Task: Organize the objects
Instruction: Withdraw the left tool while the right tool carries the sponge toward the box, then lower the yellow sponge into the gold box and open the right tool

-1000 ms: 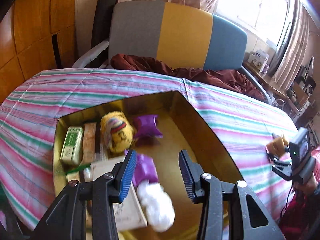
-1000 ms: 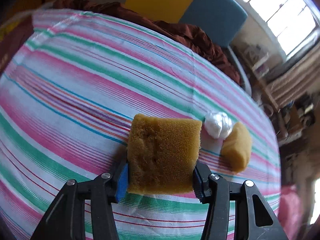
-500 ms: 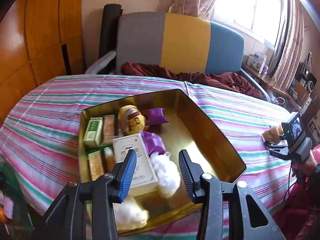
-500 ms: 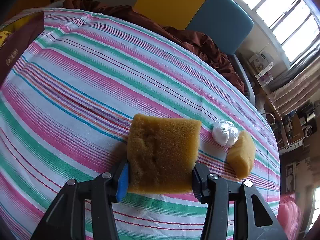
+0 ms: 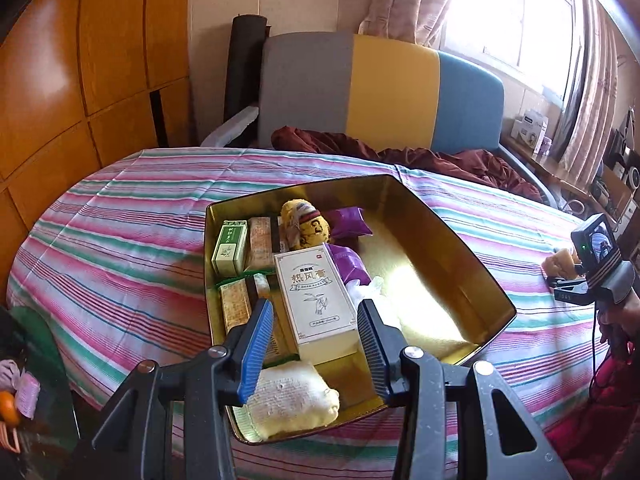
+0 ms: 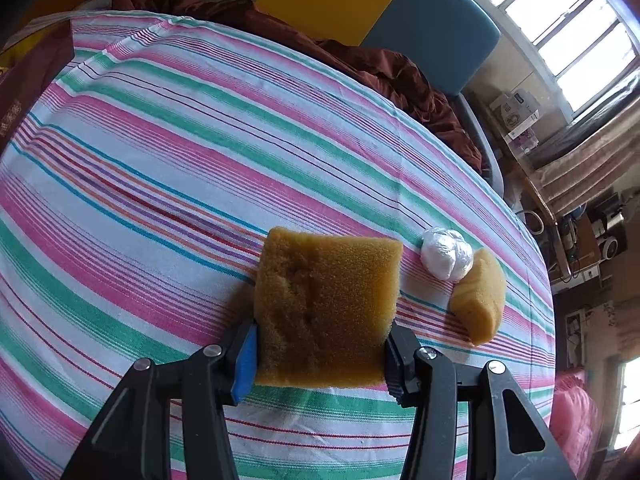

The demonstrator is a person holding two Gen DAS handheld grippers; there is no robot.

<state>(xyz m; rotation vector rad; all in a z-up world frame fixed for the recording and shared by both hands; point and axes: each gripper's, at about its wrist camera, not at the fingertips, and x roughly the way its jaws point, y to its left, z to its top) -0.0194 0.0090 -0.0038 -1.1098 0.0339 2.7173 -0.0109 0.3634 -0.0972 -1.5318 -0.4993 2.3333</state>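
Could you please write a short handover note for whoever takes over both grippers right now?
Right gripper: shut on the brown sponge, held over the striped tablecloth.
Left gripper: jaws apart, holding nothing, hovering over the near end of the gold tin.
Done: the tin already holds the white box, green box, purple packets, a yellow plush toy and a pale sponge.
Left: put the held sponge in the tin, then fetch the foil-wrapped ball and the second brown sponge, which lie touching on the cloth.
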